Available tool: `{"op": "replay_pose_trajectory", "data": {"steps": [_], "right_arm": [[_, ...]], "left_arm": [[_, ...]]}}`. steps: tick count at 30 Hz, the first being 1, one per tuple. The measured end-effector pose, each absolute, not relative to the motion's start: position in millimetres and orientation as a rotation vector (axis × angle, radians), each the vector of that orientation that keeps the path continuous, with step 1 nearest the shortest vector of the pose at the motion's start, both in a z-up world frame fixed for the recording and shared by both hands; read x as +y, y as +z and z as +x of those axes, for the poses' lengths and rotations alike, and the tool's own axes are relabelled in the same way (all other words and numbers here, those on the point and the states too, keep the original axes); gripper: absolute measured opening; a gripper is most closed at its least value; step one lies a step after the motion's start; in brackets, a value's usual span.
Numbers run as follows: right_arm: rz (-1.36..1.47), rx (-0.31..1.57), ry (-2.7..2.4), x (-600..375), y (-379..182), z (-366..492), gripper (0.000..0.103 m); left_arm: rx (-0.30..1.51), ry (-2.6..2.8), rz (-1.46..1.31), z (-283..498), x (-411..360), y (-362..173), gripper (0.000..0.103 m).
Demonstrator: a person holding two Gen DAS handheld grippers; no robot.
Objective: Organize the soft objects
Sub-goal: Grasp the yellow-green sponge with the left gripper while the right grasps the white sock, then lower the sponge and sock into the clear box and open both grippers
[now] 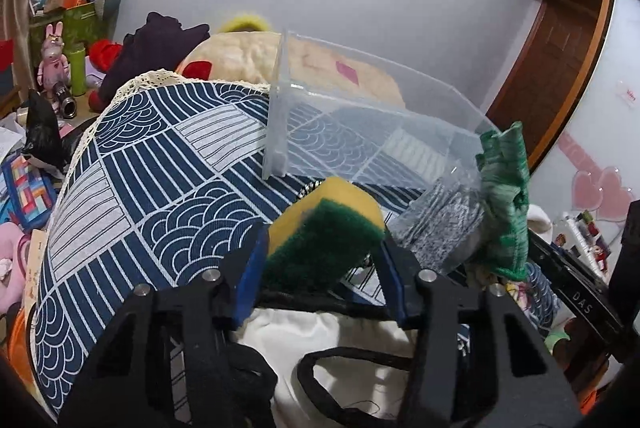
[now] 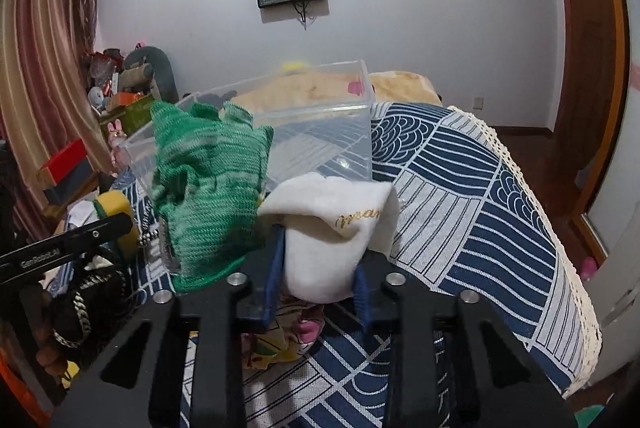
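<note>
On the patterned tablecloth, left gripper is clamped on a yellow-green scouring sponge before the clear plastic bin; a green knit glove drapes its rim; right gripper pinches a white sock, evidently for binning.

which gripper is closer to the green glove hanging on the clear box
Right, narrowly. The right gripper, shut on a white sock, sits directly beside the green glove. The left gripper, shut on a sponge, has a grey cloth between it and the glove.
</note>
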State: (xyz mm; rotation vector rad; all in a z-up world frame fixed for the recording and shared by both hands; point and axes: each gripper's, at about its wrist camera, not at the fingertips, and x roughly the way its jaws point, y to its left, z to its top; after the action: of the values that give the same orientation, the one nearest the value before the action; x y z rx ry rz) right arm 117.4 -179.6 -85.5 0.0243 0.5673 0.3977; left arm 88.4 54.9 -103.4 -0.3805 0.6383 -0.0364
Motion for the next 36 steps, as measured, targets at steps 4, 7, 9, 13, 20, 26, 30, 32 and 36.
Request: {"op": "replay_pose_trajectory", "data": {"steps": [4,7,9,13,20,26,30,32,36], "right_arm": [[0.031,0.541,0.401,-181.6,-77.9,114.0,0.019],[0.026,0.511,0.387,-182.5,-68.5,111.2,0.018],[0.025,0.488,0.380,-184.0,-61.9,109.0,0.018],[0.032,0.443,0.368,-188.0,-47.2,106.1,0.018],[0.024,0.378,0.375,-187.1,-22.1,107.8,0.018],[0.003,0.320,0.375,-180.9,-2.7,113.6,0.018],[0.002,0.289,0.376,-175.6,8.8,122.1,0.018],[-0.001,0.286,0.380,-173.2,11.4,126.8,0.018],[-0.010,0.299,0.377,-166.1,11.1,140.8,0.018]], "left_arm": [[0.606,-0.054,-0.351,83.9,49.4,-94.4,0.043],[0.583,-0.071,-0.318,81.6,44.7,-83.4,0.042],[0.554,-0.082,-0.303,78.1,41.9,-74.6,0.041],[0.515,-0.091,-0.292,73.0,39.9,-58.9,0.041],[0.477,-0.097,-0.322,75.9,50.5,-35.1,0.042],[0.461,-0.098,-0.339,90.7,60.6,-16.7,0.042],[0.471,-0.109,-0.345,106.3,63.0,-8.7,0.042],[0.490,-0.106,-0.328,116.3,62.3,-6.0,0.042],[0.512,-0.098,-0.277,132.0,59.4,-1.1,0.042]]}}
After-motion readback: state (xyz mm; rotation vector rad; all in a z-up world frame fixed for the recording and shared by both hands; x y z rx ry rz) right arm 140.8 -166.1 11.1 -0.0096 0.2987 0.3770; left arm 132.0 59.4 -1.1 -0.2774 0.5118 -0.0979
